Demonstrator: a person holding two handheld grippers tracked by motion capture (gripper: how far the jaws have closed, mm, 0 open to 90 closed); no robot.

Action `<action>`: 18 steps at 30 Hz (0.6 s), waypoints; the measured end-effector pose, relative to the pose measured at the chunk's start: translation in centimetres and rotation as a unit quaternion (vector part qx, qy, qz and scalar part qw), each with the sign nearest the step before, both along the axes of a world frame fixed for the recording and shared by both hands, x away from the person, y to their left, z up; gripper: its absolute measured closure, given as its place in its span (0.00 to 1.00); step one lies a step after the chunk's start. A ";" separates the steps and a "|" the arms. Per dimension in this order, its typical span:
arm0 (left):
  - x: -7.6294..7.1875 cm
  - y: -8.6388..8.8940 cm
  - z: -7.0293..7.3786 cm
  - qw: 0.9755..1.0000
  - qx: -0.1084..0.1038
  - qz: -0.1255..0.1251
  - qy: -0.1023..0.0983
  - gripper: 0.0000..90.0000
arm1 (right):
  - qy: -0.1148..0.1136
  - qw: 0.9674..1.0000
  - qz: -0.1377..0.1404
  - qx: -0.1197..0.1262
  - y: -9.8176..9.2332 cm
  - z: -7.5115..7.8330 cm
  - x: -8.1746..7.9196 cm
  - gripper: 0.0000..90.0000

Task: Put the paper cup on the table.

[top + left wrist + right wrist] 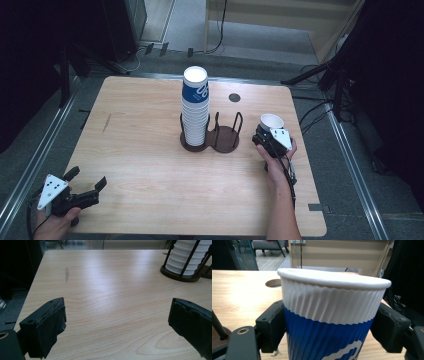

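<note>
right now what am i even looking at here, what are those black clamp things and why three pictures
A person sits at a wooden table with a hand-held gripper in each hand, a two-jaw clamp. The high view looks down from above; the other two pictures come from a camera on each gripper. The left hand-held gripper is open over bare wood. The right hand-held gripper clamps a blue and white paper cup. A dark wire cup holder holds a tall stack of cups in one of its two slots.
</note>
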State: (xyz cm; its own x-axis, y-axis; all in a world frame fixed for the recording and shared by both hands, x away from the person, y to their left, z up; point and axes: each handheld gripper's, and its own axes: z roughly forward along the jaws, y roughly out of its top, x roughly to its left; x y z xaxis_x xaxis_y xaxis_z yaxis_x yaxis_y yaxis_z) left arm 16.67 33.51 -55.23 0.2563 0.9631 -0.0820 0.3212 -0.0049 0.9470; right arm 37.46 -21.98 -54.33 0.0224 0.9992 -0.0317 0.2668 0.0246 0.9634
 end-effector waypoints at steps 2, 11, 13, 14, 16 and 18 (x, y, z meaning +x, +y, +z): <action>0.0 0.0 0.0 1.000 0.000 0.000 0.000 0.03 | 0.005 1.000 0.001 -0.002 0.1 0.0 0.1 0.23; 0.0 0.1 0.0 1.000 -0.001 0.001 0.002 0.03 | 0.025 1.000 -0.002 0.003 0.0 0.0 0.1 0.21; 0.0 0.0 0.0 1.000 -0.001 0.001 0.002 0.03 | 0.028 1.000 -0.001 0.002 0.0 0.0 0.1 0.19; 0.0 0.0 0.0 1.000 -0.001 0.001 0.002 0.03 | 0.029 1.000 0.000 0.001 0.0 0.0 0.1 0.18; 0.0 0.1 0.0 1.000 -0.001 0.001 0.003 0.03 | 0.031 1.000 0.000 0.002 0.0 0.0 0.1 0.17; 0.0 0.1 0.0 1.000 -0.001 0.001 0.002 0.03 | 0.031 1.000 0.001 -0.001 0.0 0.0 0.0 0.16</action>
State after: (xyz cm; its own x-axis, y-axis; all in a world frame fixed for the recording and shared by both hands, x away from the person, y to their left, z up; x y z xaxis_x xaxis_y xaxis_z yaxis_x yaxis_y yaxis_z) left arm 16.70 33.56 -55.22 0.2542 0.9634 -0.0854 0.3259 -0.0022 0.9454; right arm 37.51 -22.02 -54.28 0.0186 0.9992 -0.0342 0.3266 0.0262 0.9448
